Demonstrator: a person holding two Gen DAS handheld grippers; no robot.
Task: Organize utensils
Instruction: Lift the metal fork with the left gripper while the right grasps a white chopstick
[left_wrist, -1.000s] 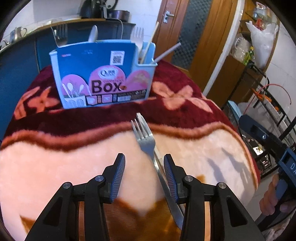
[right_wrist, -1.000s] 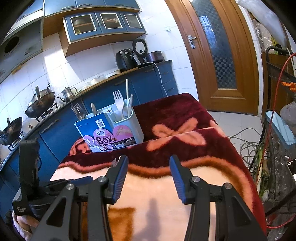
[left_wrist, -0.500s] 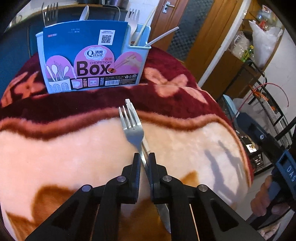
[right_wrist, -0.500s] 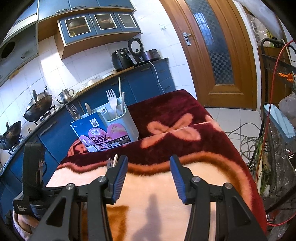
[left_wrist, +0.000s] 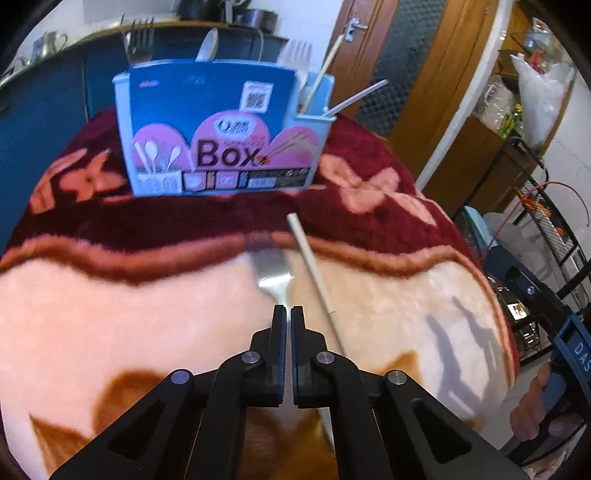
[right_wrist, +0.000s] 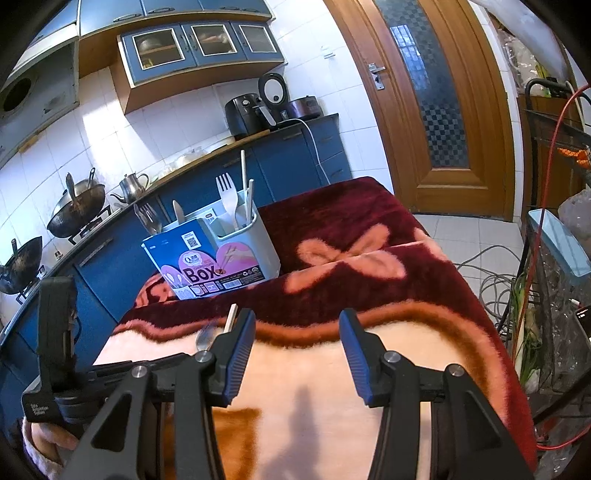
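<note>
A light blue utensil box (left_wrist: 221, 136) with a pink "Box" label stands on the dark red band of the blanket (left_wrist: 110, 314); it holds a metal fork, a spoon, a white plastic fork and chopsticks. My left gripper (left_wrist: 288, 314) is shut on the neck of a metal fork (left_wrist: 272, 269), whose blurred tines point toward the box. A white chopstick (left_wrist: 314, 273) lies on the blanket just right of the fork. In the right wrist view my right gripper (right_wrist: 297, 354) stands open over the blanket with nothing between its fingers; the box (right_wrist: 214, 258), fork (right_wrist: 205, 336) and chopstick (right_wrist: 231, 317) show to its left.
The blanket-covered table drops off at the right, where a wire rack (left_wrist: 546, 229), cables (right_wrist: 495, 273) and a wooden door (right_wrist: 424, 110) stand. Blue kitchen cabinets (right_wrist: 295, 162) with woks and appliances run behind the box. A hand (left_wrist: 535, 410) holds the other gripper at lower right.
The left jaws have closed from wide apart onto the fork's neck. The fork now sits apart from the chopstick it lay across. The right gripper has stayed put.
</note>
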